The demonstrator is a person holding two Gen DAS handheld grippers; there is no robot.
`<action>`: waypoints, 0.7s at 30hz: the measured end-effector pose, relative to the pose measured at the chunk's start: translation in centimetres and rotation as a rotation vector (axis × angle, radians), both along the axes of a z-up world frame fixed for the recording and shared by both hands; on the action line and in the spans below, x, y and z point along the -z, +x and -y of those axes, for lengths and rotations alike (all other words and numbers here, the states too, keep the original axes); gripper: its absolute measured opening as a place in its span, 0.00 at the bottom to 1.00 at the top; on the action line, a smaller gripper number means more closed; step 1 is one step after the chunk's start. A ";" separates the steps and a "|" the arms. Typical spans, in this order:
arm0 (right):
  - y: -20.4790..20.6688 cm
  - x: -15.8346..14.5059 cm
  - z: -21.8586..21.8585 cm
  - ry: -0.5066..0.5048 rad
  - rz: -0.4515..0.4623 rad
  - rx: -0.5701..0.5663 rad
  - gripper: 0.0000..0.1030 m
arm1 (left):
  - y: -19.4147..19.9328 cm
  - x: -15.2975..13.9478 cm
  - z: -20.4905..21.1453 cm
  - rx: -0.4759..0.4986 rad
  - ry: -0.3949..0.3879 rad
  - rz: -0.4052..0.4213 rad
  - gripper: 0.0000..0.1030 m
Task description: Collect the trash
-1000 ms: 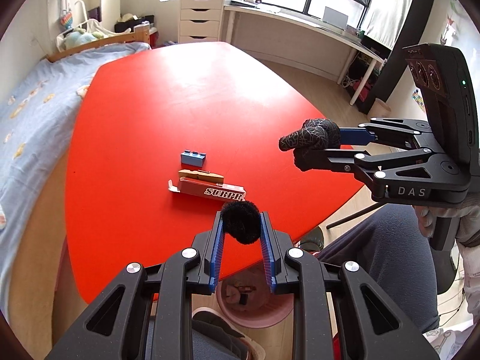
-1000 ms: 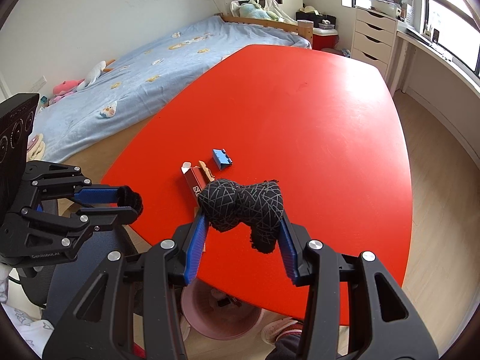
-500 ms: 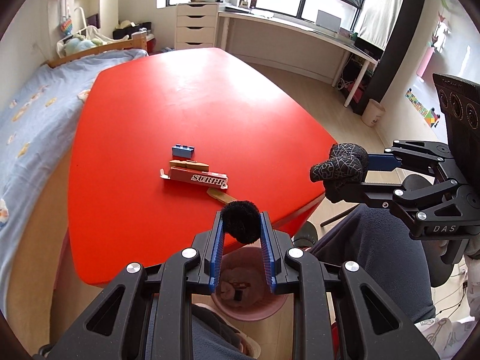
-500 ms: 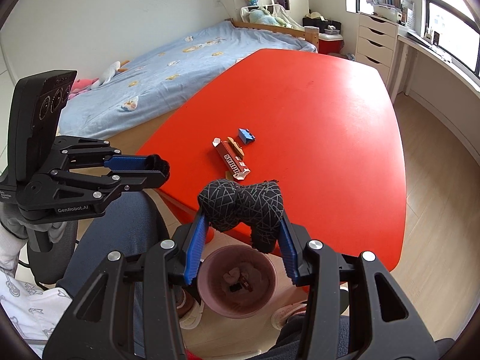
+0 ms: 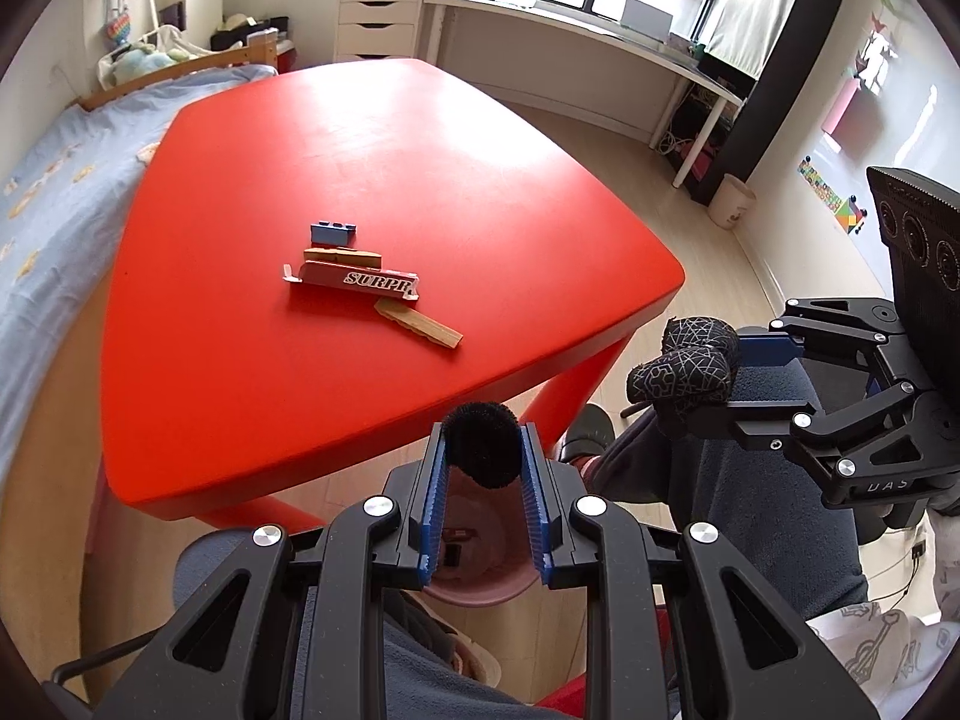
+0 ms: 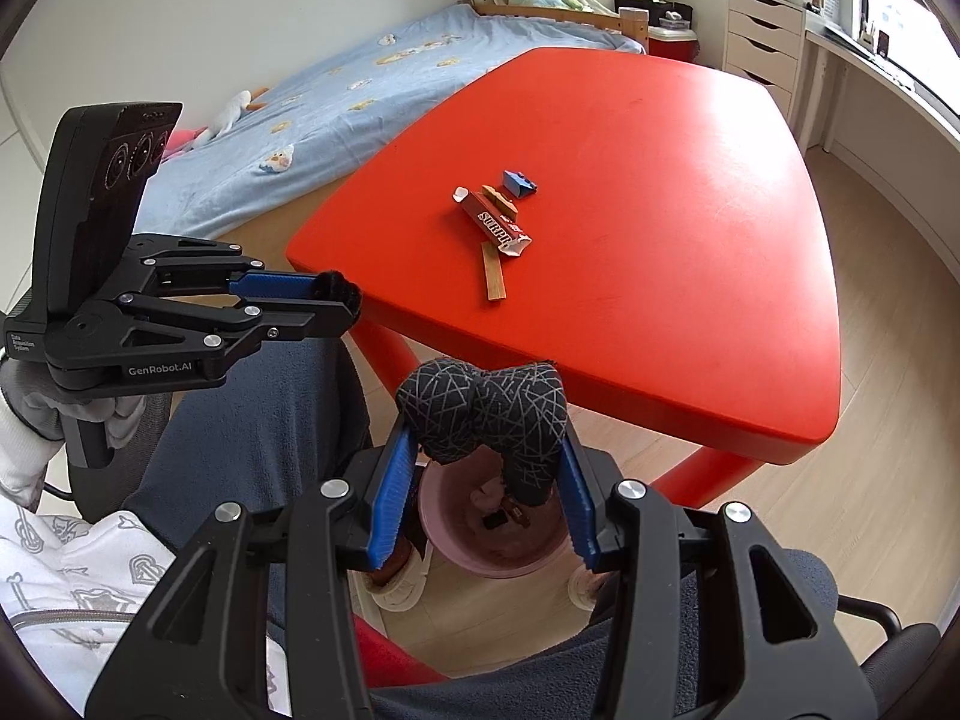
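Observation:
My left gripper is shut on a black fuzzy pom-pom, held off the table's near edge above the pink bin. My right gripper is shut on a black bundled sock with a white line pattern, held over the same pink bin, which has small scraps inside. Each gripper shows in the other's view, the left one and the right one. On the red table lie a red "SURPR" wrapper box, a blue toy brick and wooden sticks.
A bed with a blue cover runs along the table's far side. White drawers and a long desk stand under the window. The person's legs and a chair are beside the bin on the wooden floor.
Both grippers have drawn back from over the table to beyond its near edge, above the pink bin. Each still holds its object. The items on the table have not moved.

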State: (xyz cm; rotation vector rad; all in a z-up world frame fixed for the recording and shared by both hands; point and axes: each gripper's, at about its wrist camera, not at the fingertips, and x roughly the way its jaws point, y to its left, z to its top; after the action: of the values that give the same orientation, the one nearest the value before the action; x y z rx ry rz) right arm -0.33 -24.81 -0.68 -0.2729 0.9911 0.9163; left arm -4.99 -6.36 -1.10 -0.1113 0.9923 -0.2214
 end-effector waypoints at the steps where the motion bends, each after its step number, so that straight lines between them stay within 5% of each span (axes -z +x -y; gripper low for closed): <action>1: -0.1 0.1 0.0 0.000 -0.004 -0.001 0.43 | -0.1 0.1 0.1 0.000 -0.001 -0.002 0.22; 14: -0.3 0.7 -0.4 0.008 -0.037 -0.026 0.47 | 0.1 0.7 0.3 0.025 -0.022 -0.020 0.24; 15: -0.3 0.8 -0.3 0.008 -0.040 -0.025 0.50 | 0.1 0.8 0.3 0.029 -0.024 -0.022 0.30; 17: -0.2 0.8 -0.2 0.016 -0.040 -0.017 0.78 | 0.1 0.9 0.2 0.017 -0.008 -0.015 0.58; 19: -0.1 0.9 -0.1 0.007 -0.030 -0.002 0.93 | 0.0 0.8 -0.2 -0.016 0.003 0.005 0.87; 21: 0.1 1.2 -0.1 -0.011 -0.028 0.008 0.95 | 0.1 0.9 -0.5 -0.033 0.012 0.005 0.90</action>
State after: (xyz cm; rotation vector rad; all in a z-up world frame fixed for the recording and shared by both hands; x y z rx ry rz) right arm -0.23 -24.70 -1.88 -0.2659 1.0231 0.9094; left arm -4.90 -5.88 -2.01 -0.1160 0.9865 -0.1857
